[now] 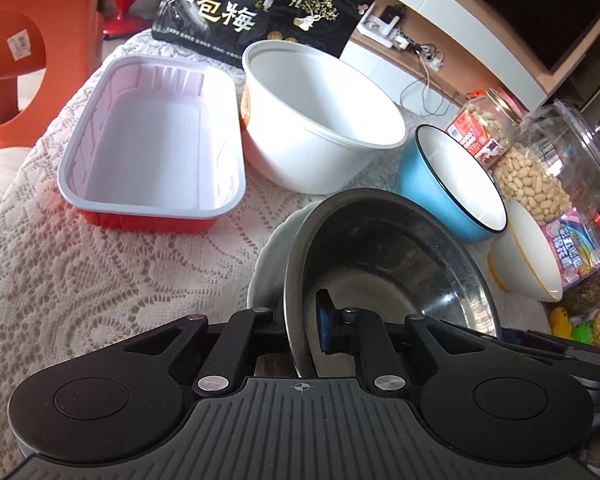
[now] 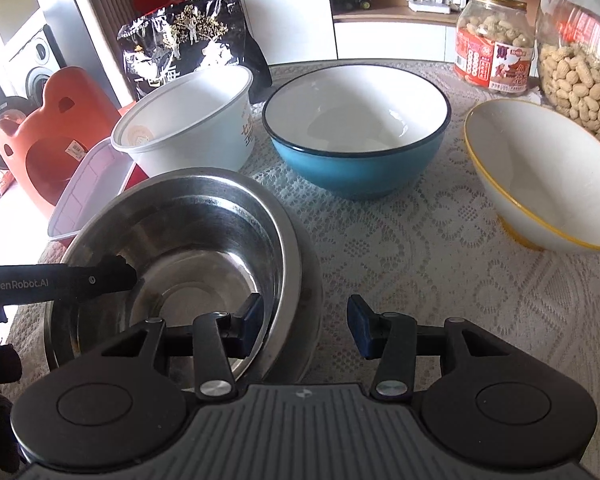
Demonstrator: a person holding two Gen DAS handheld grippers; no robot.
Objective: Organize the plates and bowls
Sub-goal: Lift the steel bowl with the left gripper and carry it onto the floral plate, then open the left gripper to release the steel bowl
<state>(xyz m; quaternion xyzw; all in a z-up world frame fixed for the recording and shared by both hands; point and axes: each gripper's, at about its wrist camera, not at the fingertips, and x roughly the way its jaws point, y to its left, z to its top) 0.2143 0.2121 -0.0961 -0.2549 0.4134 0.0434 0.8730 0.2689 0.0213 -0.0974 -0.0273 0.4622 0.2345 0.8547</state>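
Note:
A steel bowl (image 1: 396, 264) sits tilted on a white plate (image 1: 268, 268); it also shows in the right wrist view (image 2: 180, 248). My left gripper (image 1: 300, 332) is shut on the steel bowl's near rim, one finger inside the bowl and one outside. In the right wrist view the left gripper's finger (image 2: 100, 276) reaches into the bowl. My right gripper (image 2: 304, 320) is open, with its left finger over the bowl's right rim and its right finger over the cloth. A blue bowl (image 2: 356, 136), a white yellow-rimmed bowl (image 2: 540, 176) and a white paper bowl (image 2: 188, 128) stand behind.
A red rectangular tray (image 1: 152, 148) with a white inside lies at the left on the lace tablecloth (image 1: 100, 280). A black snack bag (image 1: 260, 8) stands at the back. Peanut jars (image 2: 492, 40) stand at the right. An orange plastic stool (image 1: 16, 52) stands beside the table.

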